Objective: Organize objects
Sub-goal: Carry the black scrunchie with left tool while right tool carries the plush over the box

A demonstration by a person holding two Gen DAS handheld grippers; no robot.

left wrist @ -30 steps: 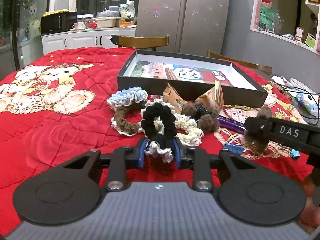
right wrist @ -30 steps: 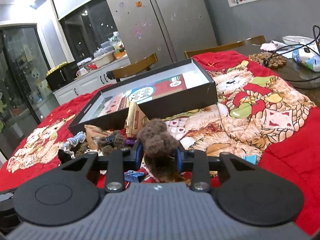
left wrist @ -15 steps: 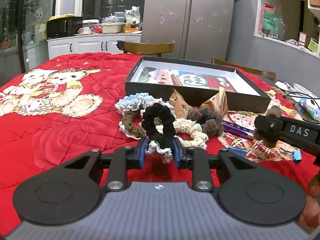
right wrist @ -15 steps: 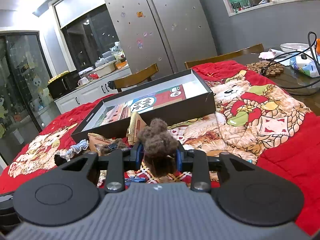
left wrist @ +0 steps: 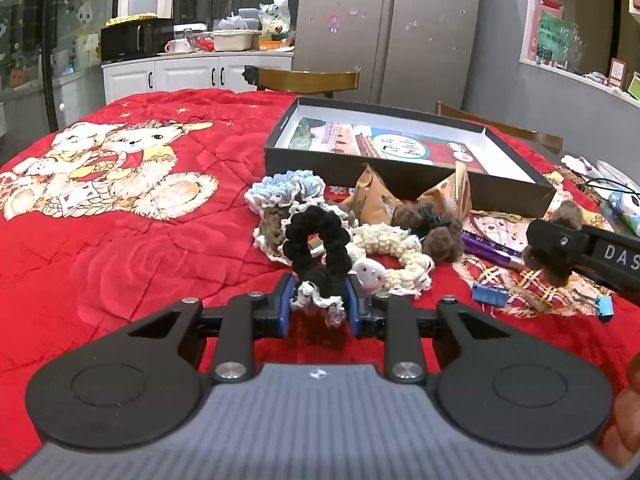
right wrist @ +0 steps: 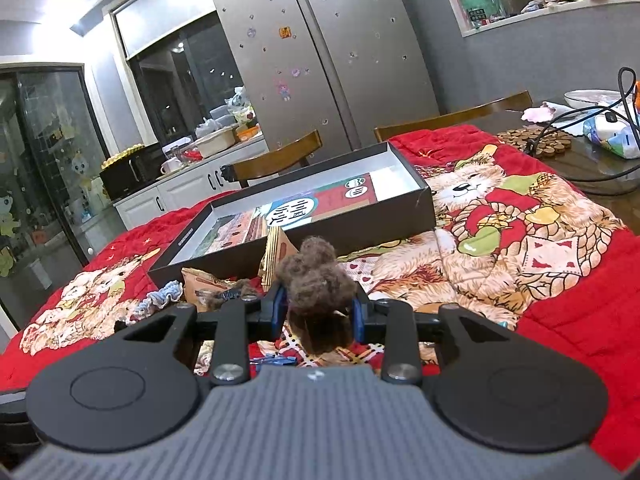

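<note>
- Left gripper (left wrist: pixel 318 304) clenched on the black scrunchie (left wrist: pixel 320 240), lifted just off the pile
- Right gripper (right wrist: pixel 318 312) clamps the brown pom-pom (right wrist: pixel 316 284)
- Carry both over the open box (right wrist: pixel 412 204) wall before releasing

Counted: one open black box (left wrist: pixel 404 170); four crocheted scrunchies, namely black (left wrist: pixel 318 240), blue (left wrist: pixel 284 186), brown (left wrist: pixel 272 230) and cream (left wrist: pixel 394 246). Two brown paper packets (left wrist: pixel 374 194); two blue binder clips (left wrist: pixel 489 294); two wooden chairs (left wrist: pixel 308 79). Fluffy brown pieces: two visible, one at three o'clock (left wrist: pixel 550 258), one near the packets (left wrist: pixel 438 236).

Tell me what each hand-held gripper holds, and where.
Left hand-held gripper: black scrunchie, pinched at its lower edge. Right hand-held gripper: brown pompom, squeezed across its middle.
</note>
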